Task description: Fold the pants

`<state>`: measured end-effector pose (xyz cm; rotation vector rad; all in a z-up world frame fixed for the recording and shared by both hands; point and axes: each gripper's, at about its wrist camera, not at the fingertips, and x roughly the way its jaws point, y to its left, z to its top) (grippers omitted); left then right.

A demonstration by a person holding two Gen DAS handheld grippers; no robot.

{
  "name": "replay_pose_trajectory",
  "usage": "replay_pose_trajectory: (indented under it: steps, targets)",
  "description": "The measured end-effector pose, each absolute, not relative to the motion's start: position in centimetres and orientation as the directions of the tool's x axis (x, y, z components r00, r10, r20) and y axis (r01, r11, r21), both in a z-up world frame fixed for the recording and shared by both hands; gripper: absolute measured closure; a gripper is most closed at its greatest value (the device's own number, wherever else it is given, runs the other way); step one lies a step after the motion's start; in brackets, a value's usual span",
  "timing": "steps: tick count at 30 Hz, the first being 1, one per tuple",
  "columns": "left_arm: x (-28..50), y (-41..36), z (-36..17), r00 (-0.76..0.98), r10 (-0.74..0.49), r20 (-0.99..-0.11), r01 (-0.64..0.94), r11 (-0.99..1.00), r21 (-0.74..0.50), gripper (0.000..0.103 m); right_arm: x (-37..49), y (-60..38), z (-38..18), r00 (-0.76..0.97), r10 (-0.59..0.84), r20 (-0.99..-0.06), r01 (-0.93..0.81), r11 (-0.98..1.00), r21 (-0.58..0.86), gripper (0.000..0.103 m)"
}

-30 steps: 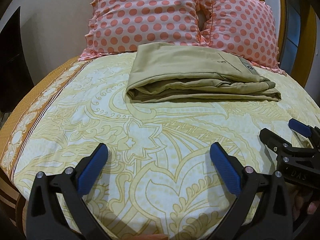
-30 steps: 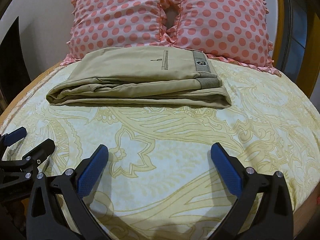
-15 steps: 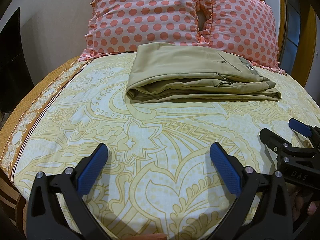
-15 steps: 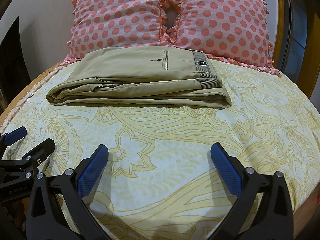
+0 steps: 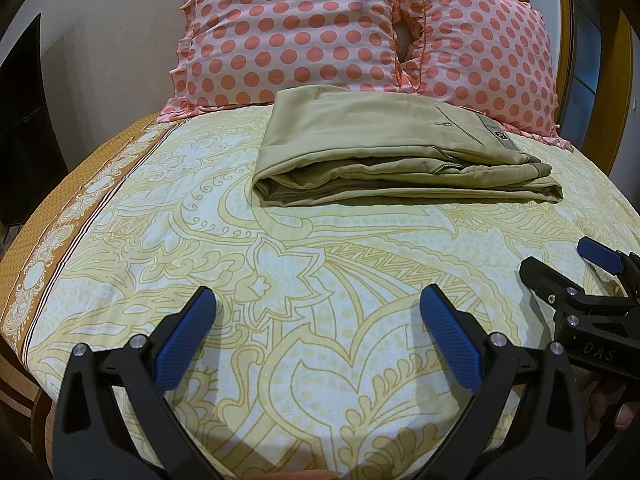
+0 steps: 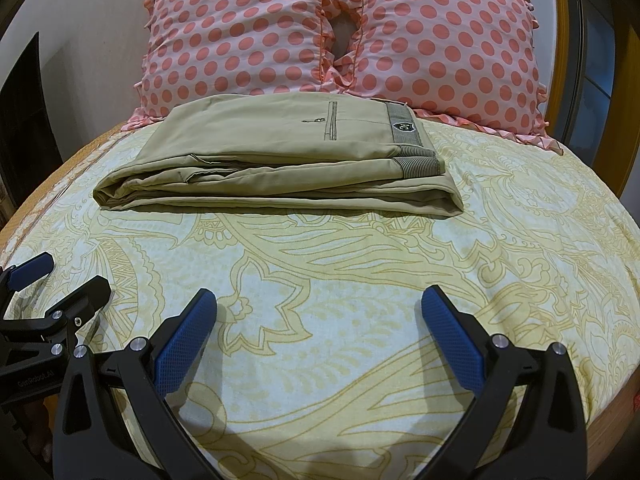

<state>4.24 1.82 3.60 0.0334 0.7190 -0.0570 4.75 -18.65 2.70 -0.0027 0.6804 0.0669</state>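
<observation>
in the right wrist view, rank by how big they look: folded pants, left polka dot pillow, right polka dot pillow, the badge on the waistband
1. folded pants
2-3. left polka dot pillow and right polka dot pillow: alike, not ranked
4. badge, far smallest

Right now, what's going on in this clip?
A person holds a two-finger gripper in each hand over a bed. The khaki pants lie folded into a flat stack on the yellow patterned bedsheet, just in front of two pink polka-dot pillows. The left gripper and right gripper are both open, empty, and hang near the foot of the bed, apart from the pants. Nothing is gripped; the fold looks finished.
</observation>
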Motion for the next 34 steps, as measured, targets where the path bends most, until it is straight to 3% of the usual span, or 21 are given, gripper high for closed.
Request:
replay_pose_trajectory:
  steps: [34]
  targets:
    - [4.41,2.12,3.60,0.752,-0.044,-0.658,0.067,0.998,0.010,0.002,4.78,-18.53,2.66,0.777,0.058,-0.627,-0.059,0.998,0.019,0.001]
